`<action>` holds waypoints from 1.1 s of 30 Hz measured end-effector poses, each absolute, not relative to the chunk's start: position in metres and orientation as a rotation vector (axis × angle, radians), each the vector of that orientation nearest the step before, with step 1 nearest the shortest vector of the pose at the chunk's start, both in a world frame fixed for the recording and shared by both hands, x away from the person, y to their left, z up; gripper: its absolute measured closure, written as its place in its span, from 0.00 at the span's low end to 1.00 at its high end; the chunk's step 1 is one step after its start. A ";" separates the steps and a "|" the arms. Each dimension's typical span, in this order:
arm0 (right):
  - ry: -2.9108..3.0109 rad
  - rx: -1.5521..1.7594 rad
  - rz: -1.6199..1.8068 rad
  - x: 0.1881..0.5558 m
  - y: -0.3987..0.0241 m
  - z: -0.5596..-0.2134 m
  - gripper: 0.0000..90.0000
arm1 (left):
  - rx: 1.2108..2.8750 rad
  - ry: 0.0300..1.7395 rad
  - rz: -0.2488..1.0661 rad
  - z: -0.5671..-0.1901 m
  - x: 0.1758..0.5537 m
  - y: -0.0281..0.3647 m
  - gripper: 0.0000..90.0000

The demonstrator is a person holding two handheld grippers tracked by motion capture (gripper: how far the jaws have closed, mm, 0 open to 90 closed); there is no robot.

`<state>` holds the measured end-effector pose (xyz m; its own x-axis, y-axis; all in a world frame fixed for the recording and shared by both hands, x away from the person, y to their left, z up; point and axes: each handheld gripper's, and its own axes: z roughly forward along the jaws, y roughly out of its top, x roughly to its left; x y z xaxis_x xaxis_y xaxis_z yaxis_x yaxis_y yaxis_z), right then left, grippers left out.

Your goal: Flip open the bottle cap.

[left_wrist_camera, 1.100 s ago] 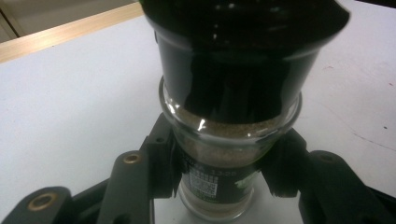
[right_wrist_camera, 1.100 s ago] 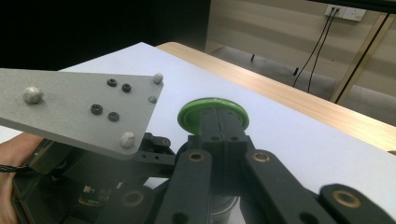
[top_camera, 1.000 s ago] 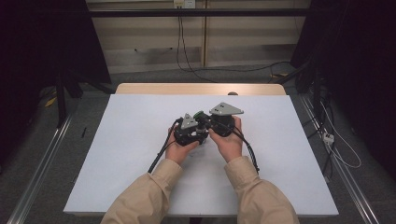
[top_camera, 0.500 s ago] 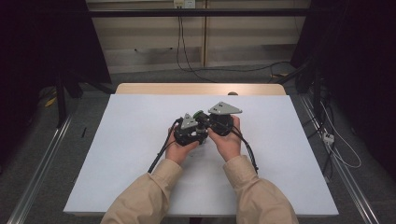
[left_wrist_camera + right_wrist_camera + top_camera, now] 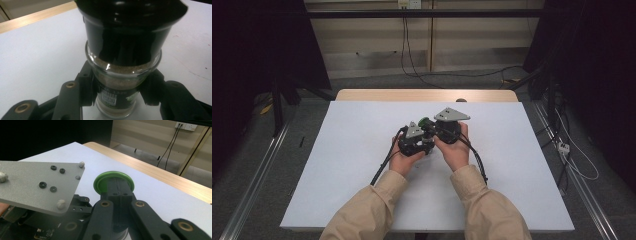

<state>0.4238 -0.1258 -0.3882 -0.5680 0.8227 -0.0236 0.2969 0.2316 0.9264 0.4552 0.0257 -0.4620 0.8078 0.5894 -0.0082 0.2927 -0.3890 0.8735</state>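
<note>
Nothing has moved since the earlier frames. From above, both hands hold their tongs together mid-bench (image 5: pixel 362 165). The left tongs (image 5: pixel 120 92) grip a glass spice jar (image 5: pixel 120 75) around its body. The right tongs (image 5: pixel 119 195) are fully closed behind the green lid (image 5: pixel 100 183).

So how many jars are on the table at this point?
1. A glass spice jar with brownish powder and a black cap sits mid-table, clamped at its body by the left claw. The right claw is shut beside its green top. Hands may hide others.
</note>
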 end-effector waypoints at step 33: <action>1.984 1.049 1.345 0.424 -0.131 -0.385 0.93 | 1.988 0.664 0.314 -0.461 0.456 0.029 0.47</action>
